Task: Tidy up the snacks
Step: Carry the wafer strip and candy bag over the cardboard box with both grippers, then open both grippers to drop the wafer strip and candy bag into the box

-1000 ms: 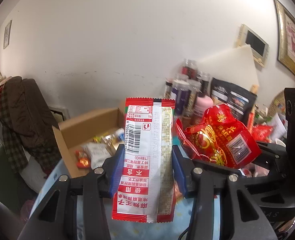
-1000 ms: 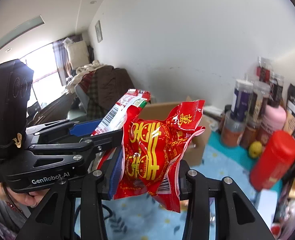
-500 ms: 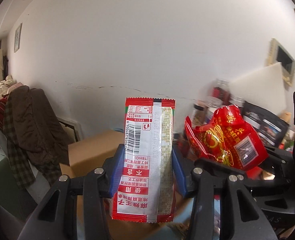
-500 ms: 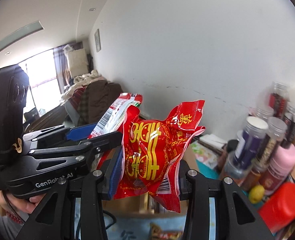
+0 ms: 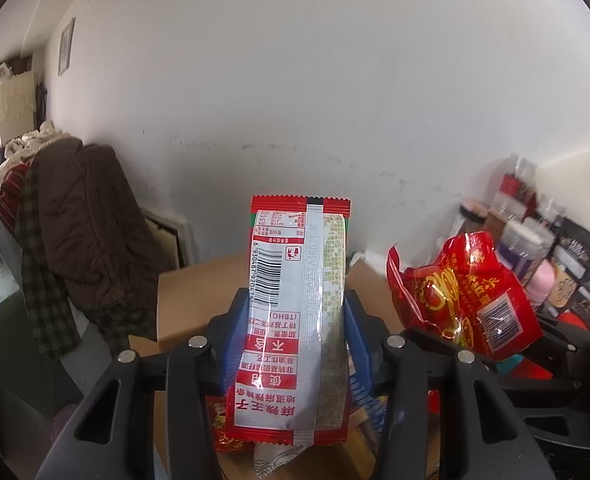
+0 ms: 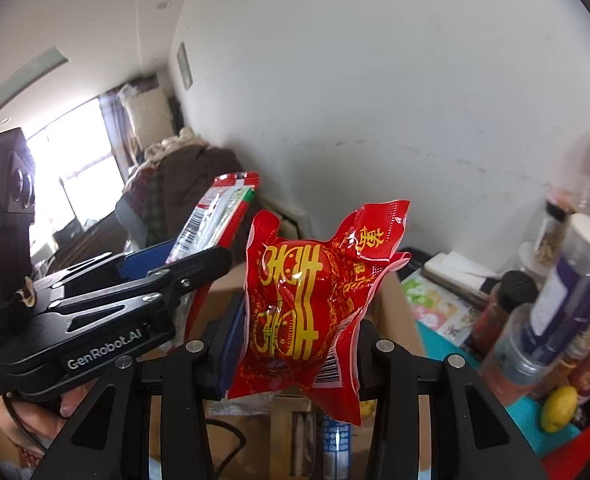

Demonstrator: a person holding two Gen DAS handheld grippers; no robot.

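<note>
1. Our left gripper (image 5: 295, 320) is clamped on a white-and-red packet (image 5: 295, 312). The packet stands upright at centre frame, barcode side toward the camera, blue pads pressing both of its long edges.
2. The packet's top edge rises well above the pads. Its bottom edge hangs below them, over loose snacks (image 5: 231, 436) at the bottom of the frame.
3. Our right gripper (image 6: 295, 344) is closed on a red bag (image 6: 311, 312). The bag is crumpled, its upper corners flaring out above the pads and one lower corner drooping below them.
4. In the right wrist view our left gripper sits at left centre, just beside the bag, and its packet slants up toward the upper left.
5. In the left wrist view the bag appears at right centre, near the packet but apart from it.
6. A cardboard box (image 5: 199, 304) lies directly behind and below both grippers. Its far wall shows as a brown edge behind the packet, and its right-hand wall (image 6: 395, 312) runs down beside the bag.
7. Right of the box, a teal surface (image 6: 439, 340) is crowded with jars (image 6: 567, 304) and a lemon (image 6: 559, 408), leaving little room on that side.
8. Left of the box, a chair heaped with clothes (image 5: 79, 240) closes that side.
9. Above everything, the white wall (image 5: 295, 80) is bare and the air over the box is open.
</note>
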